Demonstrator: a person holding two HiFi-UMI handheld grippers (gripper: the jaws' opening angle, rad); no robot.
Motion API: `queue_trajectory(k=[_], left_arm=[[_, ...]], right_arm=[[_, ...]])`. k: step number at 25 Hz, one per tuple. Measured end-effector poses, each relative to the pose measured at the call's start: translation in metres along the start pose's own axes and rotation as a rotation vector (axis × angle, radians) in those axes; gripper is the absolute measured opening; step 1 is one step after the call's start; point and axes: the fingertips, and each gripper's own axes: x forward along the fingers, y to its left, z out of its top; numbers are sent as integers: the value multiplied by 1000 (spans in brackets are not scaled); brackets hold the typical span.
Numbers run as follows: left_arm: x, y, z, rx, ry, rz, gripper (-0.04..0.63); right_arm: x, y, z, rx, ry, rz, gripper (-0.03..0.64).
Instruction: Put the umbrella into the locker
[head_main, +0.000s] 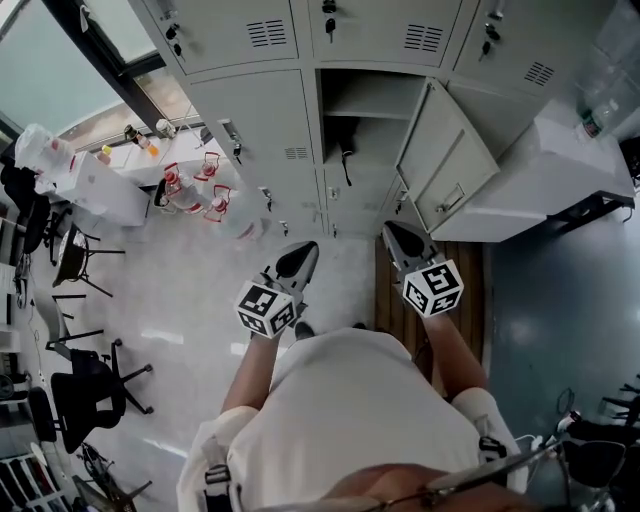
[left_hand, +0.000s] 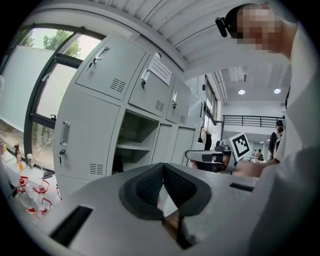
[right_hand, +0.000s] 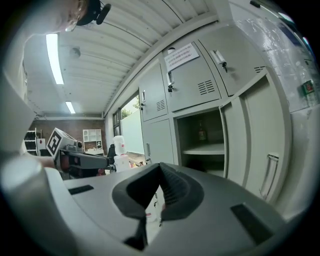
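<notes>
Tongs | left tongs (head_main: 297, 262) closed, empty; right tongs (head_main: 403, 240) closed, empty | dark umbrella (head_main: 346, 150) hangs inside open grey metal locker (head_main: 372, 98), seemingly stowed; grey door (head_main: 443, 160) swung wide for access

A workplace locker area beside an open office or lab: a wall of grey steel lockers (head_main: 250, 110) with keys and vent slots, one door (head_main: 445, 160) swung open; wheeled office chairs (head_main: 85, 395) on a pale floor (head_main: 190, 300), a white counter (head_main: 150, 168), red-capped bottles (head_main: 195, 190), a tall window (left_hand: 30, 75), strip ceiling lights (right_hand: 52, 55)
</notes>
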Motion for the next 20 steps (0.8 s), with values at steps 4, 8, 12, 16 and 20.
queue_trajectory(k=[4, 8, 12, 16, 20], left_arm=[[3, 6, 5, 5, -5, -26, 3], [4, 7, 8, 10, -5, -45, 3], [5, 11, 8, 7, -3, -57, 3], [6, 14, 9, 5, -4, -63, 3], [5, 16, 11, -7, -15, -61, 3]], right_arm=[[7, 3, 4, 16, -4, -6, 5], [9, 2, 5, 25, -6, -26, 5], [9, -1, 10, 20, -16, -47, 5], [10, 1, 13, 17, -17, -54, 5], [11, 2, 15, 3, -13, -60, 5]])
